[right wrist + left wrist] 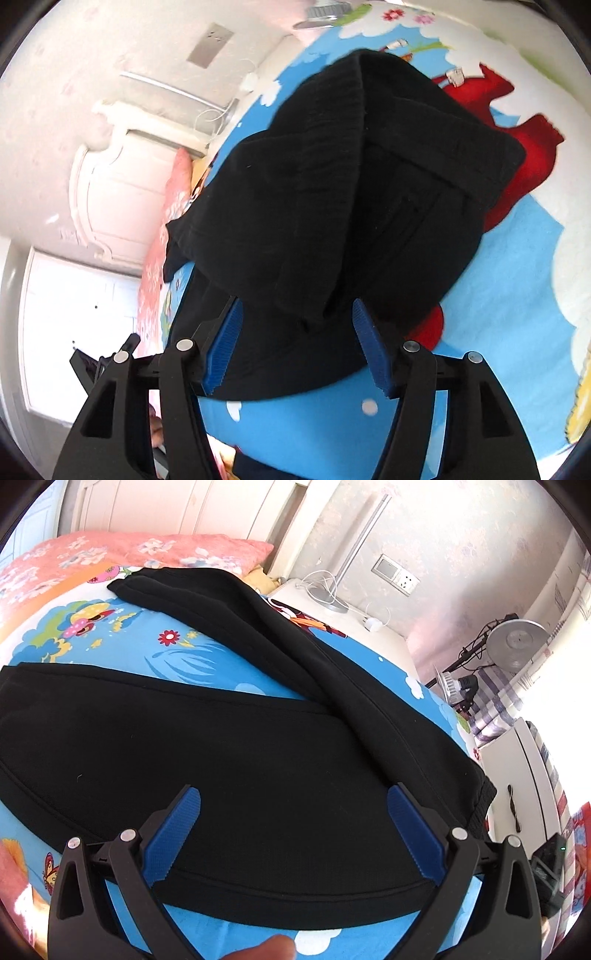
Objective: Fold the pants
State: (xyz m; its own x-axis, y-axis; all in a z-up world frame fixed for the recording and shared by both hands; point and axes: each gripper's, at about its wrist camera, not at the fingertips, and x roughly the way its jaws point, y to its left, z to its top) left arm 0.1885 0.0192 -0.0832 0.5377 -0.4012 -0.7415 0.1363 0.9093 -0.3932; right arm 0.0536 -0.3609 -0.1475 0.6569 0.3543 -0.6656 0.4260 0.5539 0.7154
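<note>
Black pants lie spread on a bed with a bright cartoon sheet. In the left wrist view one leg runs left across the middle, the other stretches away toward the pillow, and the ribbed waistband is at the right. My left gripper is open, hovering just above the near leg. In the right wrist view the pants are bunched, with the waistband end folded over. My right gripper is open, its fingers on either side of a fold of the fabric.
A pink floral pillow lies at the head of the bed against a white headboard. A white nightstand with a lamp base and cables stands beside the bed. A desk lamp and white cabinet are at the right.
</note>
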